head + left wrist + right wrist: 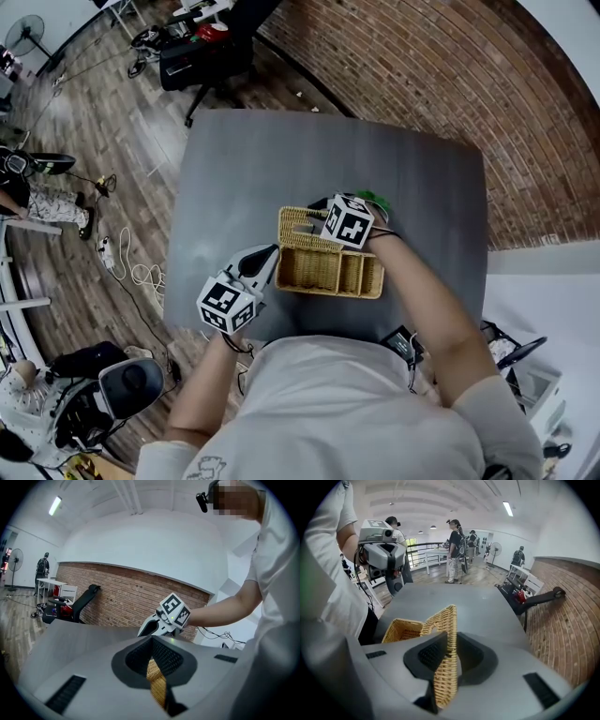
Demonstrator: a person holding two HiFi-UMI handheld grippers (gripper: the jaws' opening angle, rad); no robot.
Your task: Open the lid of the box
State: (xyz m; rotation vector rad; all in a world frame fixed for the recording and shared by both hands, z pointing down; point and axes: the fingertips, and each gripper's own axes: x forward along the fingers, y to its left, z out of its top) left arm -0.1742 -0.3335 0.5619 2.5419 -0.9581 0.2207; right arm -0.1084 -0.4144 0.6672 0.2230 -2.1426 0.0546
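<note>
The rectangular tan wicker box (330, 272) sat on the grey worktop (281, 159), long axis crosswise. Its woven lid (443, 639) stood raised along the far side, clamped in the right tool (447, 657). The left tool (157, 670) was clamped on the box's left end wall.

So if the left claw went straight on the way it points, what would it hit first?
Past the wicker box wall the left claw grips, probably the right claw, holding the lid dead ahead; depth is hard to judge.
</note>
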